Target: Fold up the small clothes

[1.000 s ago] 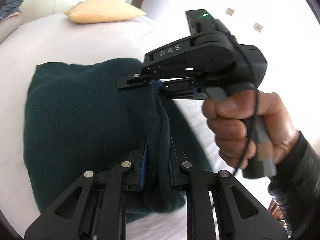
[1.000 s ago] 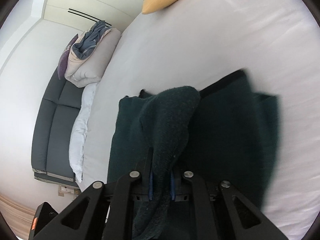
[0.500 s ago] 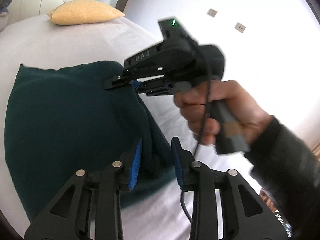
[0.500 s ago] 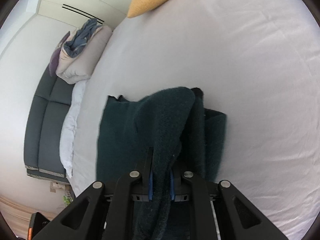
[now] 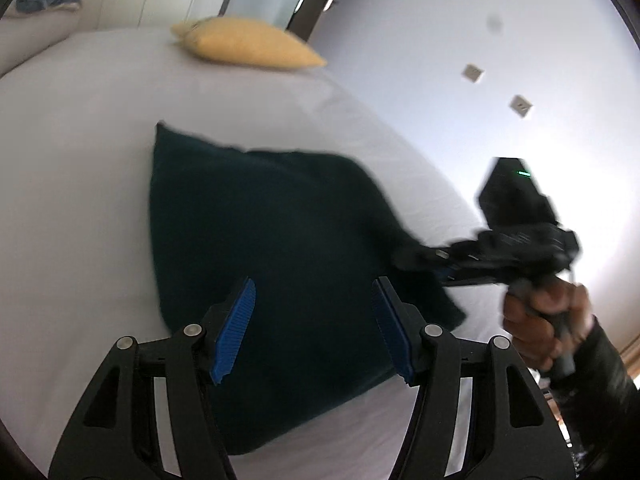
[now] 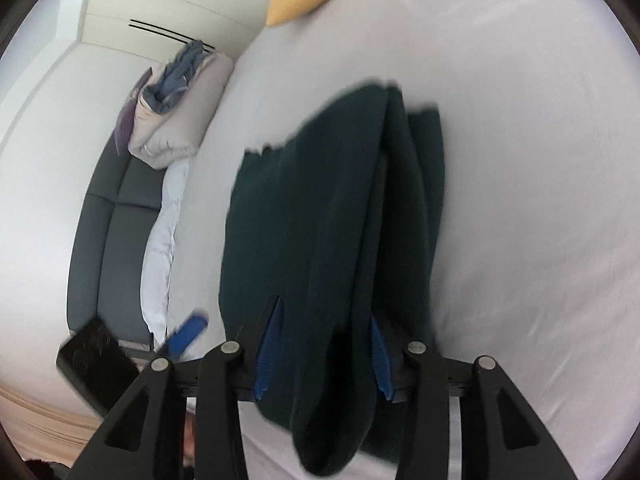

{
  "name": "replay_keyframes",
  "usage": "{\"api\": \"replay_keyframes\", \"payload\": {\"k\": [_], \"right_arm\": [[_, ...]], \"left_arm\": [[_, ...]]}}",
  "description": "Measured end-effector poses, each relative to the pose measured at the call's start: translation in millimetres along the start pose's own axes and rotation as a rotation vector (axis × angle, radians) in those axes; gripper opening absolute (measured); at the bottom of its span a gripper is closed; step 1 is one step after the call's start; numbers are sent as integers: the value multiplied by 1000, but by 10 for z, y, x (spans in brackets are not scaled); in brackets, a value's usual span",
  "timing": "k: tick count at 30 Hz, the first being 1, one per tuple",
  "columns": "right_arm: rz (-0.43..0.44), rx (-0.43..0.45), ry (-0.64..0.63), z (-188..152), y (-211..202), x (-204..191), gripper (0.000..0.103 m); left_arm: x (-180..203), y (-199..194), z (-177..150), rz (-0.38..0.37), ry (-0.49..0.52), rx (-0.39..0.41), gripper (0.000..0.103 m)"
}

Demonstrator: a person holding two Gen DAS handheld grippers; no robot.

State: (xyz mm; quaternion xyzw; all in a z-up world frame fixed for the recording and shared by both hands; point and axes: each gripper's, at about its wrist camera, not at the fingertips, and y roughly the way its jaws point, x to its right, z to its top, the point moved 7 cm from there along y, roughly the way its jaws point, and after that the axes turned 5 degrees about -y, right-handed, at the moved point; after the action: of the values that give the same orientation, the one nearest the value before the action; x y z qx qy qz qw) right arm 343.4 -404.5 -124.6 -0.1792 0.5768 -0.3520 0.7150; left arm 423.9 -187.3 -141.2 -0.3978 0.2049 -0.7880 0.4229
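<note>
Hovering over the dark green garment [image 5: 280,240], the left gripper [image 5: 314,328], jaws just having been opening, blue pads [image 5: 234,330] standing wide apart with nothing pinched between them. Lying folded on the white bed sheet [image 5: 80,160], that garment, near the middle of the bed. Having just been opening as well, the right gripper [image 6: 320,356], pads parted and a thick fold of the garment [image 6: 328,240] hanging loosely between them; not clearly pressing on the cloth from either side. Showing at the garment's right corner in the left wrist view, the right gripper [image 5: 452,264], with a hand [image 5: 544,328] wrapping its handle and a green light glowing on top. Too blurred for reading, any lettering on its body. Resting at the far end of the bed, a yellow pillow [image 5: 248,46]. Standing beside the bed, a grey sofa [image 6: 116,240] bearing a pile of bedding [image 6: 176,120].
</note>
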Motion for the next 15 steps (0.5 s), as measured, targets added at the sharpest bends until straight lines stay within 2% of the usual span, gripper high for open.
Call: {"api": "replay_keyframes", "payload": {"k": [2, 3, 4, 8, 12, 15], "right_arm": [[-23, 2, -11, -90, 33, -9, 35], [-46, 2, -18, -133, 49, 12, 16], [-64, 6, -5, -176, 54, 58, 13], [-20, 79, 58, -248, -153, 168, 11], [9, 126, 81, -282, -310, 232, 11], [44, 147, 173, -422, -264, 483, 11]], "left_arm": [[-68, 29, -37, 7, -10, -12, 59], [-98, 28, -52, 11, -12, -21, 59], [-63, 71, -86, 9, -12, -27, 59], [27, 226, -28, -16, 28, -48, 59], [96, 376, -252, 10, 63, -90, 59], [99, 453, -380, 6, 81, -108, 59]]}}
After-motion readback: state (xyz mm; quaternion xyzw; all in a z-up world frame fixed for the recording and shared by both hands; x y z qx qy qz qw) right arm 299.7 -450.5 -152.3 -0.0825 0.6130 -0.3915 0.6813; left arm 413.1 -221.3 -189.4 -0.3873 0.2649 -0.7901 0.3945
